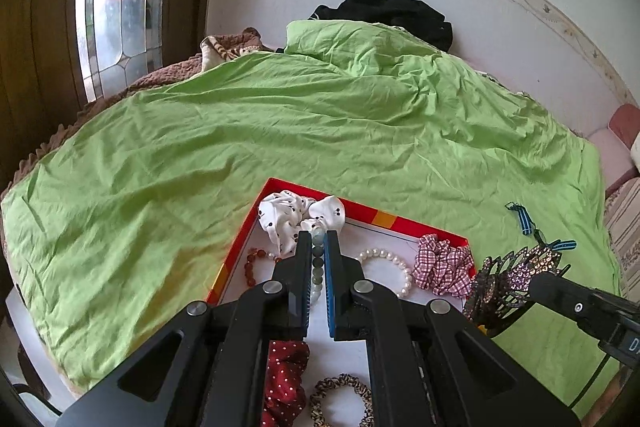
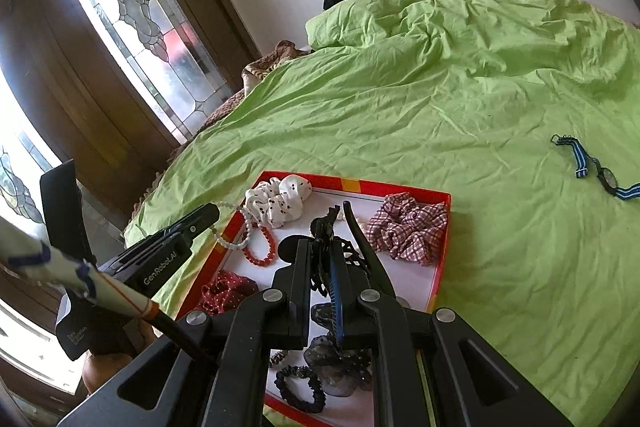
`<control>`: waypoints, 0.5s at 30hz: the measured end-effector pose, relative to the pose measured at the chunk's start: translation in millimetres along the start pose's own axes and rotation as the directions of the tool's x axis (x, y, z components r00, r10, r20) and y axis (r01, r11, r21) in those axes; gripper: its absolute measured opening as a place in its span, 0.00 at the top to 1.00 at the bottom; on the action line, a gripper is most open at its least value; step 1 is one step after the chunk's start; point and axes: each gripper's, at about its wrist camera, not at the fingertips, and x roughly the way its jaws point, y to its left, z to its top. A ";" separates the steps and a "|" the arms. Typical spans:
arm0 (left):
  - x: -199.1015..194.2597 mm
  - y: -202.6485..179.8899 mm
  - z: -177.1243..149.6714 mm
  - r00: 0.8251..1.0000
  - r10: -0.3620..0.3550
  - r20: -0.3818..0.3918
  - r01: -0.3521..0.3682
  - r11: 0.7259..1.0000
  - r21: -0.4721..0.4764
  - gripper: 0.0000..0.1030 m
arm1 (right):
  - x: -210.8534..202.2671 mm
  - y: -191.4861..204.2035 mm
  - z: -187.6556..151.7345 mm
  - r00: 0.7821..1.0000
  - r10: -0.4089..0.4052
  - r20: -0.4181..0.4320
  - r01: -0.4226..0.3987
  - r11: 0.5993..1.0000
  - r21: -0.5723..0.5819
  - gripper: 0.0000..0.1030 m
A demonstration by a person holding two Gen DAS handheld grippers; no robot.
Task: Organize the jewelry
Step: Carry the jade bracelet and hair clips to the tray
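My left gripper (image 1: 318, 235) is shut on a pale green bead bracelet (image 1: 317, 267), held over the red-rimmed white box (image 1: 372, 213). The right wrist view shows the bracelet (image 2: 240, 227) hanging in a loop from that gripper (image 2: 208, 214) at the box's left rim. My right gripper (image 2: 320, 251) is shut on a dark rhinestone hair claw (image 2: 326, 227) above the box (image 2: 442, 251). From the left wrist view, the claw (image 1: 512, 275) and right gripper (image 1: 538, 285) hover by the box's right corner. A striped-strap watch (image 2: 600, 171) lies on the green sheet.
The box holds a white dotted scrunchie (image 1: 288, 215), a pearl bracelet (image 1: 390, 261), a red bead bracelet (image 2: 262, 247), a checked scrunchie (image 2: 408, 227), a dark red scrunchie (image 1: 286, 375), a leopard scrunchie (image 1: 340, 399) and dark scrunchies (image 2: 300, 387). Black clothing (image 1: 384, 15) lies by the wall.
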 end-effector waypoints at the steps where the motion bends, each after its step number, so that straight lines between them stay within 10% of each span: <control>1: 0.4 1.0 0.1 1.000 0.000 -0.001 0.000 1.000 -0.004 0.95 | 1.1 -0.6 -0.3 1.000 0.001 -0.002 -0.001 1.000 0.003 0.91; 15: -9.4 48.3 11.8 0.992 -0.123 0.026 0.125 0.977 -0.172 0.95 | 7.1 -21.1 -0.5 0.993 0.114 0.002 -0.114 0.986 0.126 0.91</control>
